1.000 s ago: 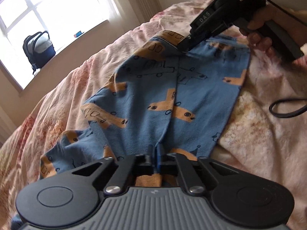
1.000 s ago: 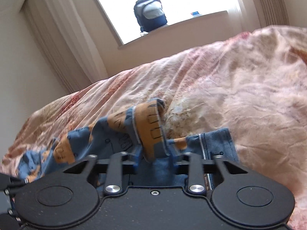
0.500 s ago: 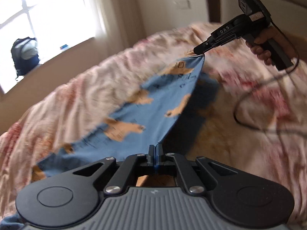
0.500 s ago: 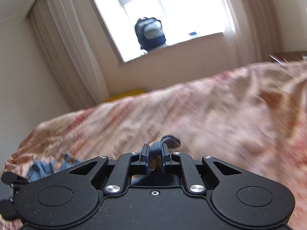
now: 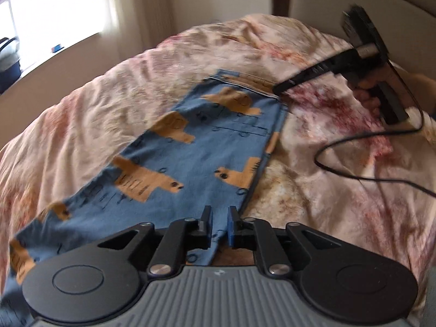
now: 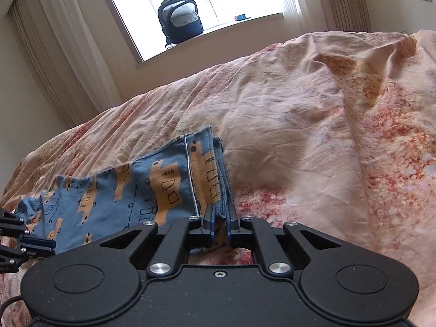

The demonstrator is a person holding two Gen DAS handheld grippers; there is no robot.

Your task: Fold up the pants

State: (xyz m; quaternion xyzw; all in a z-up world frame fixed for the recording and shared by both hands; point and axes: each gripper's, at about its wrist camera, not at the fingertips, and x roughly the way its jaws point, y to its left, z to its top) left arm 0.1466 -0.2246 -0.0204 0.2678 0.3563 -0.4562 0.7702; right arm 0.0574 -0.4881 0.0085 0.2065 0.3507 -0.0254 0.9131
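The right hand-held gripper (image 6: 219, 218) pinches the far hem of the pants (image 6: 114, 190).

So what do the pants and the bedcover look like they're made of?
Pants: soft matte knit, probably cotton jersey; they drape limply and show a stitched hem. Bedcover: thin woven cloth, likely cotton, matte, creased in fine wrinkles.

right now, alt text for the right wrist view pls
The right gripper pinches the hemmed end of blue pants printed with tan vehicles, laid across a pink floral bedspread. Behind, a backpack sits on a bright windowsill.
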